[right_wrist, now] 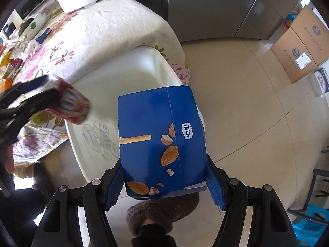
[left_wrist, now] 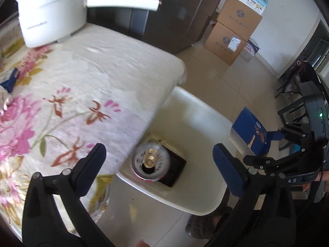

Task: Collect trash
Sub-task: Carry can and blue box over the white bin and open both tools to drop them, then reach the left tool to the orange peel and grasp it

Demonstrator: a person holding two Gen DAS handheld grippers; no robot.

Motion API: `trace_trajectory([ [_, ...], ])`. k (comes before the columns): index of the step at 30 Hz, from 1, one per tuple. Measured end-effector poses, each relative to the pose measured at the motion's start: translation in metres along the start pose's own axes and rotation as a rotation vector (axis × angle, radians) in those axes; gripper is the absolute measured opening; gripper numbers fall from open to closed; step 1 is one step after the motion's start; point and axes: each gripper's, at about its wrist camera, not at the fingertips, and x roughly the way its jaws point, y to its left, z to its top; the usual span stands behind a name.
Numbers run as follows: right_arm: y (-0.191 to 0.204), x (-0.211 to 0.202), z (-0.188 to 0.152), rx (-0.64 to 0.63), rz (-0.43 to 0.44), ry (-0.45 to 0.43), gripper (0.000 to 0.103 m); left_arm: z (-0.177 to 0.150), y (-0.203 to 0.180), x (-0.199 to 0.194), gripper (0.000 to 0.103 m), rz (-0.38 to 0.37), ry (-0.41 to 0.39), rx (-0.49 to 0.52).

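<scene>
left gripper [left_wrist: 159,166] fingers wide apart above can [left_wrist: 151,161] in bin [left_wrist: 205,111]; right gripper [right_wrist: 165,182] pointing down, clamping blue box [right_wrist: 162,140]

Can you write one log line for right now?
left gripper: open, above can | right gripper: shut on blue box | white bin: underneath

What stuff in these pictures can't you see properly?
- Left wrist view: the dark thing in the white bin is mostly covered by the can.
- Right wrist view: the can is a motion blur, so its label cannot be read.
- Right wrist view: the blue box hides part of the bin's floor.
- Right wrist view: the clutter at the far end of the table is tiny and cut by the picture's edge.
</scene>
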Motion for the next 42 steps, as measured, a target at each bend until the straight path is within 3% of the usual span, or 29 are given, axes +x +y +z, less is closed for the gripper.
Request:
trace_trajectory([
  [7,0.013,0.006,0.003,-0.029,-0.006,0.013,0.073,-0.009,0.025,-0.028,0.103,0.088,0.029,-0.01],
  [19,0.041,0.006,0.018,-0.055,0.005,0.003,0.073,-0.034,0.087,-0.082,0.103,0.156,0.012,-0.107],
  [22,0.047,0.006,0.021,-0.052,0.033,0.008,0.075,-0.039,0.096,-0.092,0.103,0.174,0.004,-0.114],
  [24,0.051,0.007,0.024,-0.048,0.042,0.017,0.084,-0.042,0.103,-0.1,0.103,0.187,-0.003,-0.12],
  [36,0.076,-0.011,0.039,-0.03,0.049,-0.055,0.086,-0.058,0.153,-0.14,0.103,0.228,-0.046,-0.223],
  [42,0.1,-0.028,0.047,-0.042,0.094,-0.11,0.086,-0.064,0.177,-0.16,0.103,0.238,-0.084,-0.291],
])
